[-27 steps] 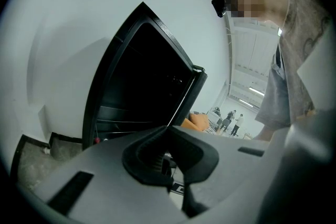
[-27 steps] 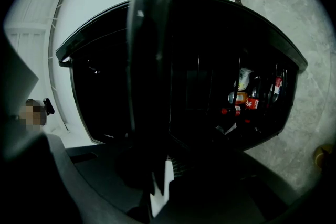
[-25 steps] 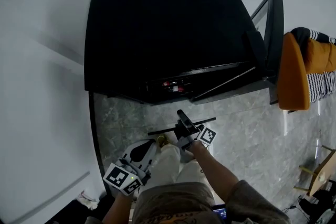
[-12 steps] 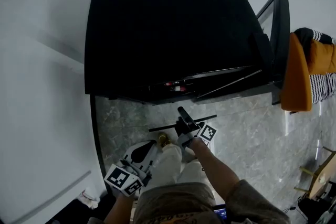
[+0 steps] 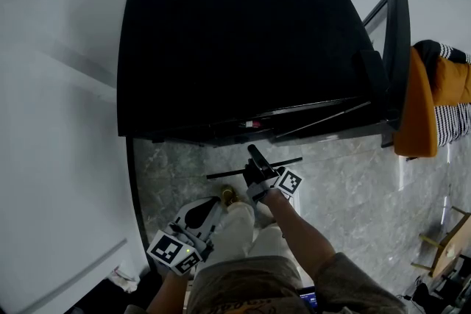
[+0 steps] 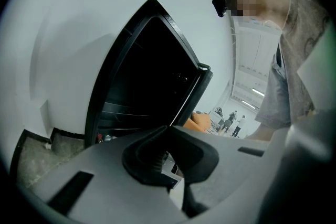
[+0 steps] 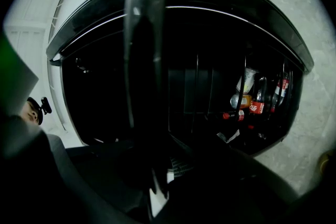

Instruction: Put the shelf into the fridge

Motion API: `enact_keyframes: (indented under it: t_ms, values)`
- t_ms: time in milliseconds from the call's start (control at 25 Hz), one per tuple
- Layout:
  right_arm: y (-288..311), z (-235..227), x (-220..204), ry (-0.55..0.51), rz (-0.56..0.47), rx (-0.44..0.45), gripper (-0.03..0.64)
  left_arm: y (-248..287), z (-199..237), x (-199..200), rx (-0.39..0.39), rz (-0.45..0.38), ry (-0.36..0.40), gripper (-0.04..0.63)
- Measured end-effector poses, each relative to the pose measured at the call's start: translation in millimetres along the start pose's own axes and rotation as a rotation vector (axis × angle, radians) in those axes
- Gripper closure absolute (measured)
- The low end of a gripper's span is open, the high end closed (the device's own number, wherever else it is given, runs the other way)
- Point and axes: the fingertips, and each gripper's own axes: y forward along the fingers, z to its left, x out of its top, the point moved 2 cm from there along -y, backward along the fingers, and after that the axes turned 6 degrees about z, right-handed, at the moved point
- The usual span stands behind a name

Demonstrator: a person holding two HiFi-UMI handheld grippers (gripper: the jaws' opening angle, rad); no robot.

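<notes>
Black fridge fills the upper-centre of the head view, seen from above; its door stands open at 3 o'clock. Grey marble floor runs along the fridge's 6 o'clock side, and a white wall sits at 9 o'clock. An orange cushion with striped fabric lies just past the door, at the frame's far 3 o'clock.

The shelf is outside the fridge, above the floor near the open front. It reads as a thin dark bar, edge-on, just below frame centre. The right gripper holds it near the middle of that bar.

In the right gripper view the shelf runs as a dark plate on edge from the gripper up to 12 o'clock. The jaws are clamped on its lower end, and the fridge interior is behind it. Bottles with red labels stand inside at 3 o'clock.

The left gripper sits low at 7 o'clock in the head view, beside the person's trouser leg and well apart from the shelf. In its own view the gripper has its pads pressed together with nothing between them. The fridge is ahead at 11 o'clock.
</notes>
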Motion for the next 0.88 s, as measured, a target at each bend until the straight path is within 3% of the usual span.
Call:
enact_keyframes:
  t_ms: [880]
  values:
    - [42, -2, 25, -0.006, -0.037, -0.001, 0.591, -1, 9, 0, 0.006, -0.008, -0.012, 0.591]
